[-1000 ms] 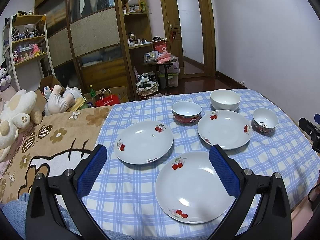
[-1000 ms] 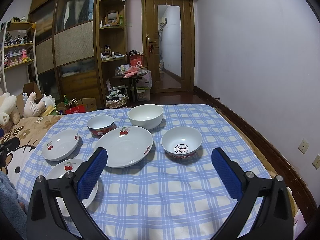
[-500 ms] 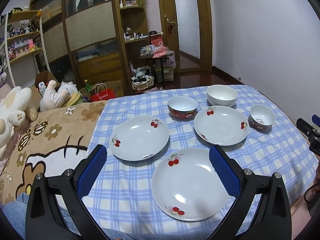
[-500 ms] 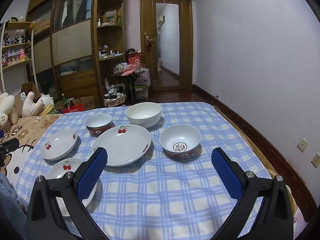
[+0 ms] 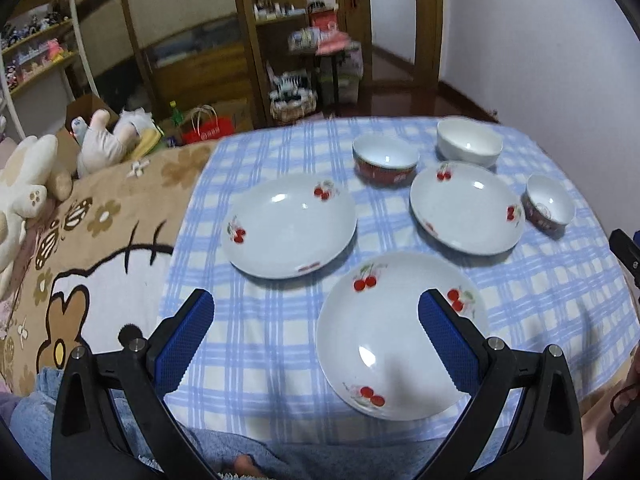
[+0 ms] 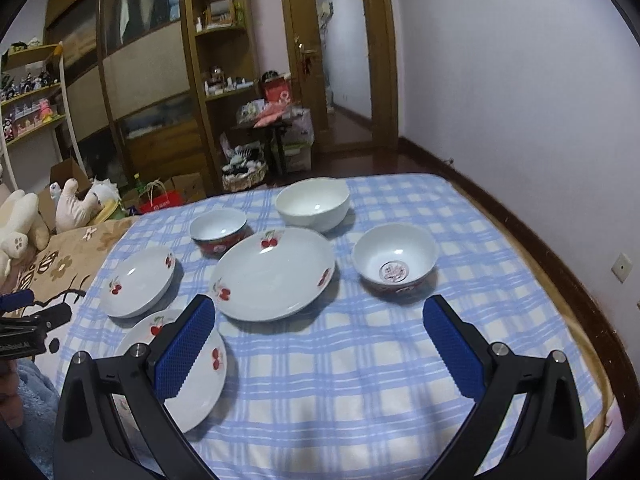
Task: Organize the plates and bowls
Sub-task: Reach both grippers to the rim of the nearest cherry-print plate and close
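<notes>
Three white cherry-print plates lie on the blue checked cloth (image 5: pixel 280 320): a near plate (image 5: pixel 396 336), a left plate (image 5: pixel 288 226) and a right plate (image 5: pixel 466 208). Behind them stand a red-sided bowl (image 5: pixel 385 159), a plain white bowl (image 5: pixel 469 147) and a small patterned bowl (image 5: pixel 549 205). My left gripper (image 5: pixel 316 334) hangs open above the near plate's left edge, empty. In the right wrist view my right gripper (image 6: pixel 320 344) is open and empty over bare cloth, with the small patterned bowl (image 6: pixel 395 262) and the big plate (image 6: pixel 276 272) just beyond it.
A brown cartoon blanket (image 5: pixel 80 240) with plush toys (image 5: pixel 24 176) lies left of the cloth. A wooden cabinet (image 6: pixel 160 80), shelves and a door (image 6: pixel 344 60) stand behind. The white wall (image 6: pixel 520 100) runs close along the right side.
The left gripper has tilted down and moved closer over the near plate. The right gripper has dipped forward slightly toward the dishes. Both stay open; no dish has moved.
</notes>
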The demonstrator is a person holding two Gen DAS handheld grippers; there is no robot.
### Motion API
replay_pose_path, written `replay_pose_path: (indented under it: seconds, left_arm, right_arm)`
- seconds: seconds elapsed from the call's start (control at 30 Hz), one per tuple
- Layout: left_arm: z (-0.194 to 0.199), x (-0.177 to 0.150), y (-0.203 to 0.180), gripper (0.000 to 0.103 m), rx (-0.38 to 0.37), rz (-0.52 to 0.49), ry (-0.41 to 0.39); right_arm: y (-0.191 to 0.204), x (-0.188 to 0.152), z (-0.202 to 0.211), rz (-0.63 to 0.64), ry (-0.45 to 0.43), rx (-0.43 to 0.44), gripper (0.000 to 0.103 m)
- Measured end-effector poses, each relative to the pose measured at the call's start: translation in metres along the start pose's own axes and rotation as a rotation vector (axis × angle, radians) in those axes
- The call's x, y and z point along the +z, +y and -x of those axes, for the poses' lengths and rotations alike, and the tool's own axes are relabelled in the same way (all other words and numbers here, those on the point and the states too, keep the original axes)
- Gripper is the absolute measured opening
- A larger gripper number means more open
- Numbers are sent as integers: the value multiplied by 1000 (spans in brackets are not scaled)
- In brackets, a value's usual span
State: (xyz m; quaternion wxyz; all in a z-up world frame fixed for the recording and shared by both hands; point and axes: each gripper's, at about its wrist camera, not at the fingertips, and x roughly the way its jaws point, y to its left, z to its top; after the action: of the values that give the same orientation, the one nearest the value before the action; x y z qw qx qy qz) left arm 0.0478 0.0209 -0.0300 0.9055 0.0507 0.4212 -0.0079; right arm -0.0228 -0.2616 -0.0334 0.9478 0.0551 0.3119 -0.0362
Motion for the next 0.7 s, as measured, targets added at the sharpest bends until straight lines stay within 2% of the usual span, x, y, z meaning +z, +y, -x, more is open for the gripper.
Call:
replay_pose_path:
  seconds: [0.27, 0.4, 0.53, 0.7]
  left_arm:
    - [-39, 8, 4, 101, -4, 20, 141]
    - [-58, 15, 7, 101, 13, 26, 184]
    - [-76, 17, 11, 95, 24, 39, 225]
    - [-103, 11, 15, 95, 4, 71, 310]
  right_arm:
    - [17, -1, -34, 21, 85, 45, 103]
    - [26, -2, -51, 26, 124, 63, 103]
    - [35, -9, -67, 38, 137, 114, 103]
    - [50, -26, -94, 103, 237, 119, 103]
